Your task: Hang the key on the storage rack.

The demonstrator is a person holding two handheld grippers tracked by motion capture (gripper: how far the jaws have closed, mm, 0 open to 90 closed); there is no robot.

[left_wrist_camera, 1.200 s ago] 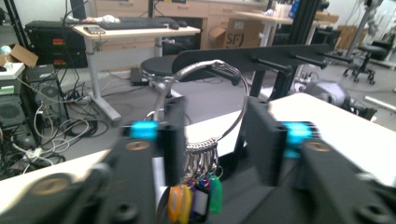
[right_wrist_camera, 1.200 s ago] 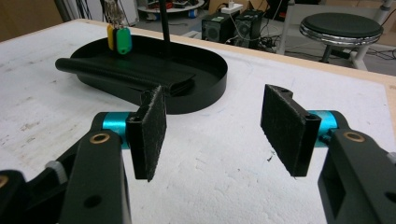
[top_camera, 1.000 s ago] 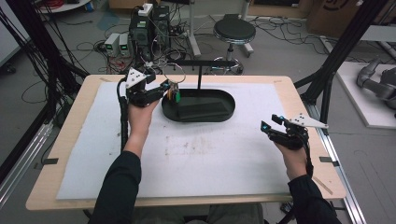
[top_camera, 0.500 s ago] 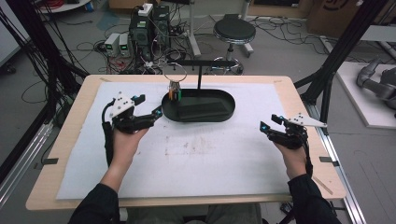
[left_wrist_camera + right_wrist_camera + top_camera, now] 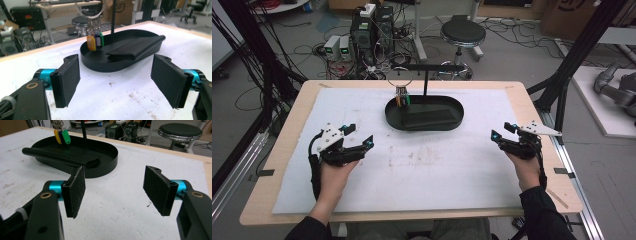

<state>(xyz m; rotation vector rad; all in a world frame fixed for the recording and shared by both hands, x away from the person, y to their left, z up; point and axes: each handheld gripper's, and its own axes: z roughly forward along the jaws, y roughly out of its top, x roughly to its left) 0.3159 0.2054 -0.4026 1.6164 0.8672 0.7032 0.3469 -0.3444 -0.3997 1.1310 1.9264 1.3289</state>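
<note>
Both hand-held grippers, left (image 5: 357, 141) and right (image 5: 502, 134), stand apart and empty; keys (image 5: 402, 95) hang ahead, nearer the left.

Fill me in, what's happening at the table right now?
A person holds a gripper in each hand, and both are open and empty. The left gripper and the right gripper hover over the white mat, apart from the black tray. A bunch of keys with coloured tags hangs from the stand's arm over the tray's left end.

even indoor light | soft shadows | slightly blurry | no glare
</note>
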